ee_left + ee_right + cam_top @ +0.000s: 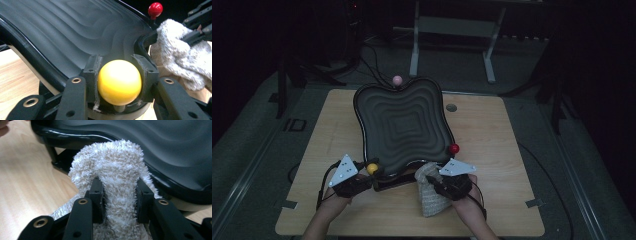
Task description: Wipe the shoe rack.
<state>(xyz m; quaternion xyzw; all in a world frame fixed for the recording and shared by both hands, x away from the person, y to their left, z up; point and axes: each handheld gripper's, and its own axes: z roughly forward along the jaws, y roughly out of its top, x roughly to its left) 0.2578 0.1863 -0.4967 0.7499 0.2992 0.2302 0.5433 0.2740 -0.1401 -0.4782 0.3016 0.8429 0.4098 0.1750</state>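
Towel (120,182), white and fluffy, is pinched in a fold between the pads of the right gripper (438,181) and rests against the near rim of the black wavy tray (404,120), close to the corner with the red knob (454,148). This tray stands tilted on the wooden table (502,150). The left gripper (119,82) is closed around the yellow knob (119,82) at the other near corner, so it steadies the tray. I judge that wiping the tray is the step in hand and is only at its beginning. The next move calls for pushing the towel up over the rim onto the ridged surface, while the left grip stays firm so the tray does not swing.
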